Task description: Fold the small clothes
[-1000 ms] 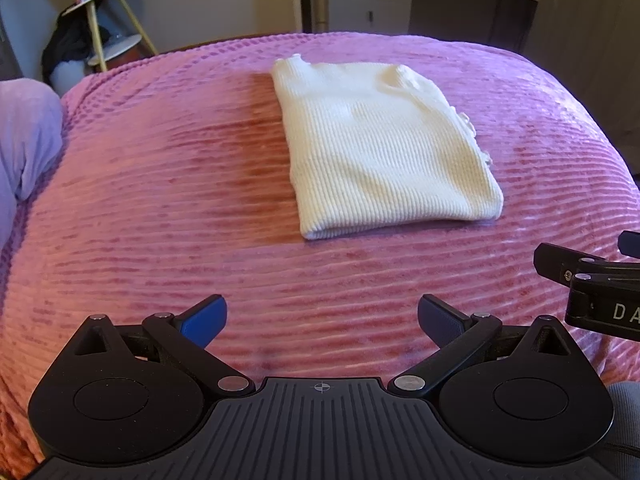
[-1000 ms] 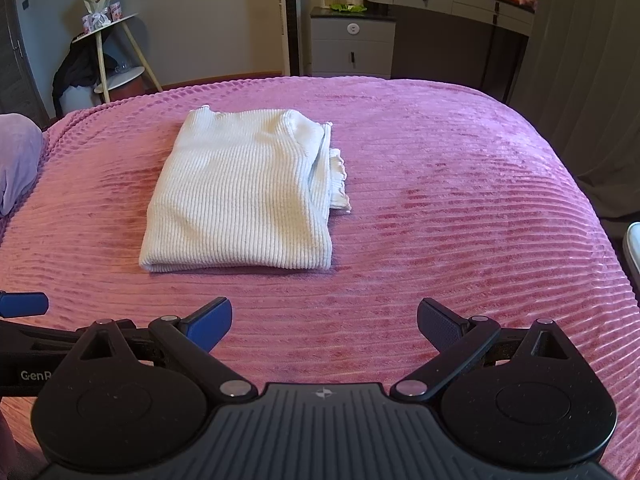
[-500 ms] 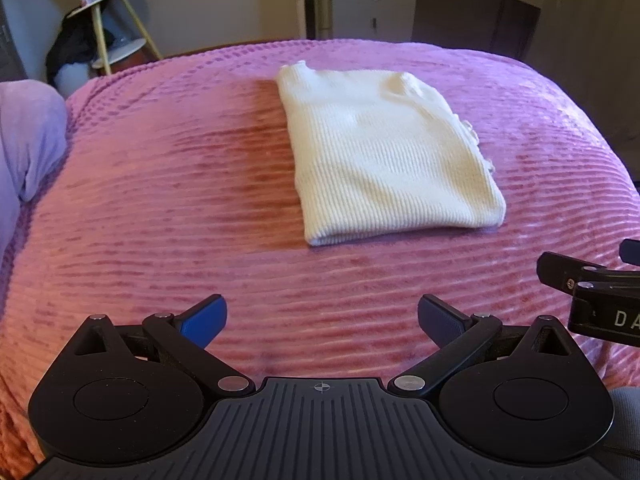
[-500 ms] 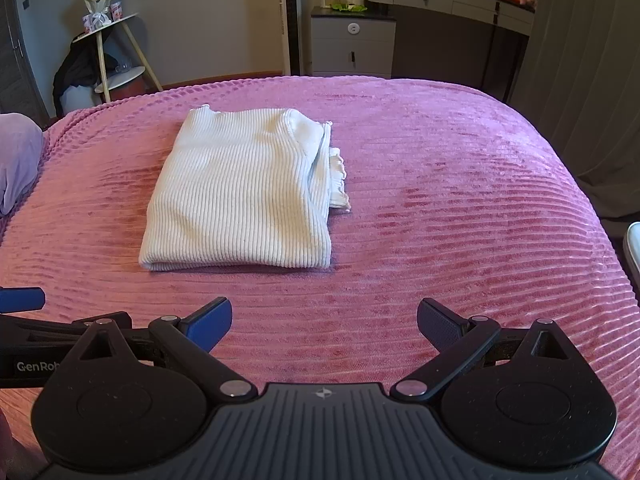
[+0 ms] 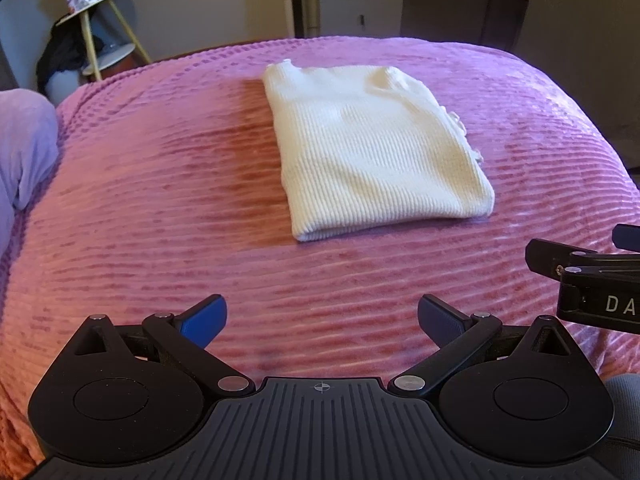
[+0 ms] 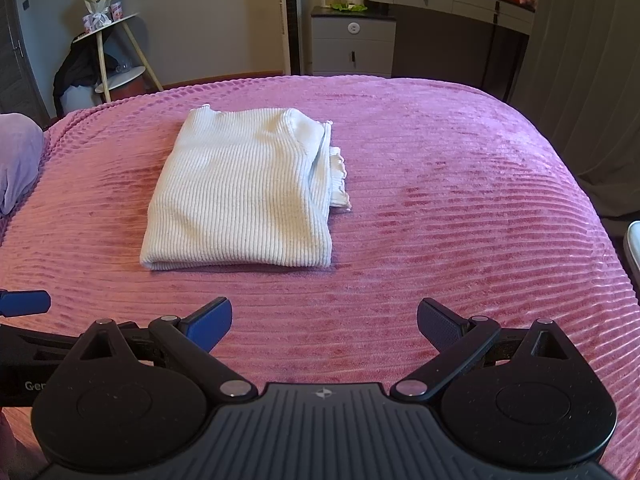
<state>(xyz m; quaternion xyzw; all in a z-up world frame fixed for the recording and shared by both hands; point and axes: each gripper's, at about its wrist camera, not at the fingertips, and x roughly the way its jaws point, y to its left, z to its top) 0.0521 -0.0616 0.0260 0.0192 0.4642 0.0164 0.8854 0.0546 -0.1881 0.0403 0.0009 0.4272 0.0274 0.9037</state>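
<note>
A white ribbed garment lies folded into a rectangle on the pink bedspread; it also shows in the right wrist view, with a frilled edge sticking out on its right side. My left gripper is open and empty, held back from the garment near the bed's front. My right gripper is open and empty, also short of the garment. Each gripper shows at the edge of the other's view.
A lilac pillow lies at the bed's left edge. Beyond the bed stand a tripod side table, a grey cabinet and a dresser. A curtain hangs on the right.
The left gripper has tilted up and drifted slightly, so the garment sits a little lower in its view. The right gripper has barely moved. Both stay open.
</note>
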